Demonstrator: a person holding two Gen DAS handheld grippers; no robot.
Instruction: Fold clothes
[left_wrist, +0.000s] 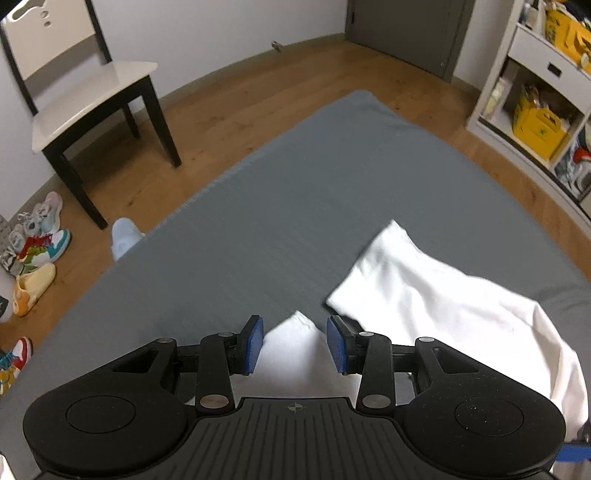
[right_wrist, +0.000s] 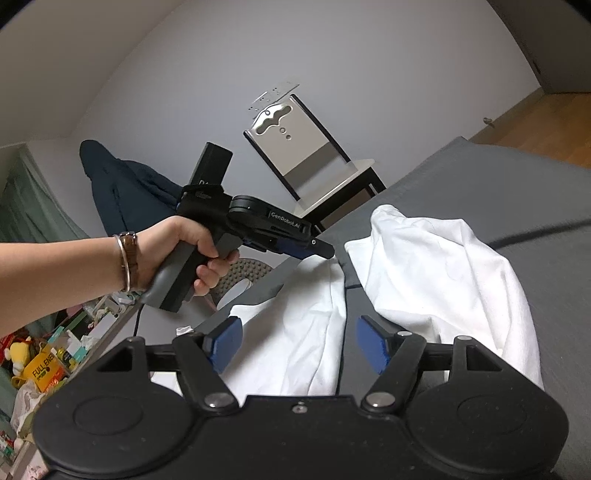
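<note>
Only right wrist view shows hand gripping left gripper.

Both units matte black plastic. Left hand-held gripper: blue ribbed pads, silver pivot screws, ridged centre plate with crosshair mark, round side discs. Right hand-held gripper: same build, smooth plate, one centre screw. Side view shows "CenRobot.AI" lettering, grey pistol grip. Left hand: brown strap, thin silver bangle at wrist.

Crumpled white cotton garment, loosely bunched in soft folds; spread unevenly over grey bed sheet, one pointed corner sticking out.
</note>
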